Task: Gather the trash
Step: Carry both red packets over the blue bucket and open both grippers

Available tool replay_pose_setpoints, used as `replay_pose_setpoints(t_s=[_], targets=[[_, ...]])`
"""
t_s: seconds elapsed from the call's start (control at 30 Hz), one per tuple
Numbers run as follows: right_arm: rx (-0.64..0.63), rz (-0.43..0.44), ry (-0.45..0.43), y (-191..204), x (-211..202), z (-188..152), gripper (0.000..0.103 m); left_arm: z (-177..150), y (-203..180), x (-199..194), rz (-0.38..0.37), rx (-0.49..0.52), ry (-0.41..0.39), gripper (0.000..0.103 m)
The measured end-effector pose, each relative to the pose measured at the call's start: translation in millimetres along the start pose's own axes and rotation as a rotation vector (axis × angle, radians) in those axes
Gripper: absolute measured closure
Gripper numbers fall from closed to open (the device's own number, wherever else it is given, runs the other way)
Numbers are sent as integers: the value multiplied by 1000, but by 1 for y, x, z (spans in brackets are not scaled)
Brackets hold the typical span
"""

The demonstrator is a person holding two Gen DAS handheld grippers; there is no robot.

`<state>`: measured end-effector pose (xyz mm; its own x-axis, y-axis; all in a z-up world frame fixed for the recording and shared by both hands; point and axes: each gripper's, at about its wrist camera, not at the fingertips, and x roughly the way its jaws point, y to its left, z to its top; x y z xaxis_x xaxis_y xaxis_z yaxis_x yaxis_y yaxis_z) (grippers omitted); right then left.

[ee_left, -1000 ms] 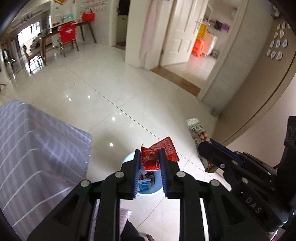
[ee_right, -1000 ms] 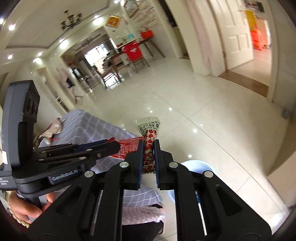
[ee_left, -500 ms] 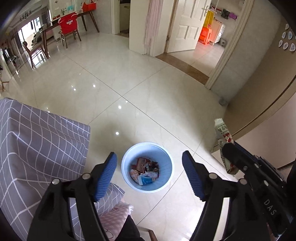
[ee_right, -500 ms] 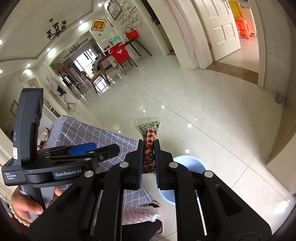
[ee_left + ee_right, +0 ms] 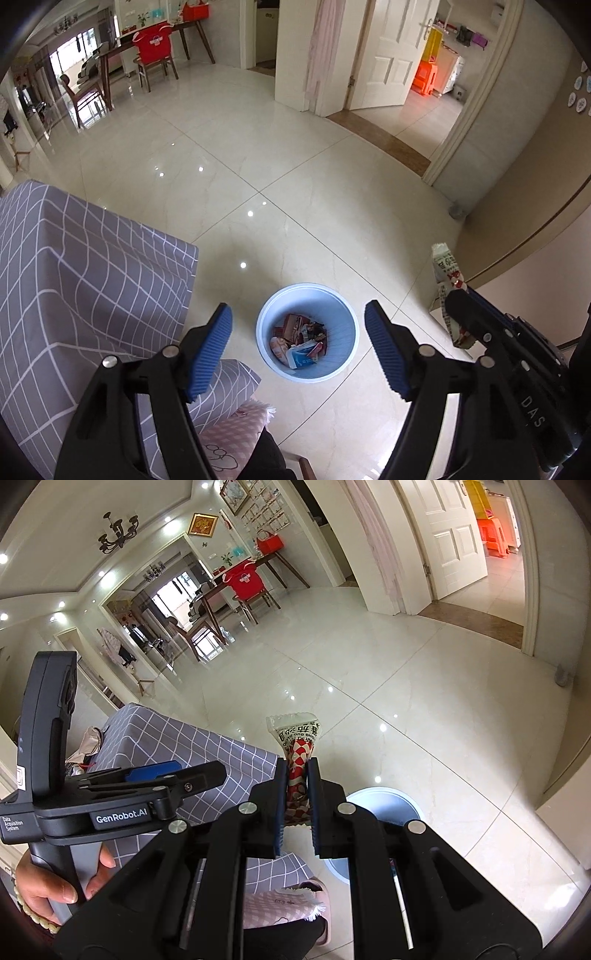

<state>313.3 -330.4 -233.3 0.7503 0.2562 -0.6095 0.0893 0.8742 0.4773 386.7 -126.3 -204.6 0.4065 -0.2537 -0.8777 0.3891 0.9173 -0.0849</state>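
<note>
We are holding the right gripper (image 5: 296, 775) pinched on a wrapper (image 5: 297, 753), and this is the gripper that the coming move concerns. The pads are pressing on the wrapper's lower part; its long axis is running straight out along the fingers, with the crimped clear end sticking out past the tips. Taking the bin (image 5: 307, 332) as our landmark: in the right wrist view its pale blue rim (image 5: 384, 797) is showing just right of the fingers and below them, partly hidden behind the gripper body. In the left wrist view the wrapper (image 5: 445, 266) and the right gripper (image 5: 458, 299) are standing right of the bin and outside its rim. We are judging that the wrapper is not yet over the opening, so the right hand needs to carry it sideways toward the bin before letting go.

The left gripper (image 5: 297, 343) is standing wide apart with nothing between its blue pads (image 5: 210, 350). It is pointing steeply down, and the bin's mouth is lying directly between its fingers. Its jaws have just been opening. The bin is already holding several wrappers. A grey checked cloth (image 5: 85, 266) is hanging left of the bin.
</note>
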Motion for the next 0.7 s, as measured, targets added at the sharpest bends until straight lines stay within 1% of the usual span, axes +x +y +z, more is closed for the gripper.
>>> replay_pose_setpoints(t_s=[0.1, 0.2, 0.27, 0.3, 0.33, 0.4, 0.7], targets=[[1, 2, -3, 1, 3, 2, 91, 0, 4, 0, 4, -11, -6, 30], [8, 5, -17, 2, 7, 5, 89, 1, 9, -1, 11, -19, -14, 29], [19, 2, -20, 0, 13, 7, 70, 1, 12, -2, 12, -25, -19, 28], [26, -5, -19, -2, 16, 7, 41, 1, 13, -3, 14, -27, -20, 28], [39, -21, -32, -3, 17, 7, 35, 1, 14, -3, 14, -27, -21, 28], [40, -33, -32, -4, 19, 6, 35, 1, 16, -4, 16, -27, -21, 28], [41, -23, -14, 2, 13, 5, 35, -1, 29, -15, 14, -43, -36, 28]])
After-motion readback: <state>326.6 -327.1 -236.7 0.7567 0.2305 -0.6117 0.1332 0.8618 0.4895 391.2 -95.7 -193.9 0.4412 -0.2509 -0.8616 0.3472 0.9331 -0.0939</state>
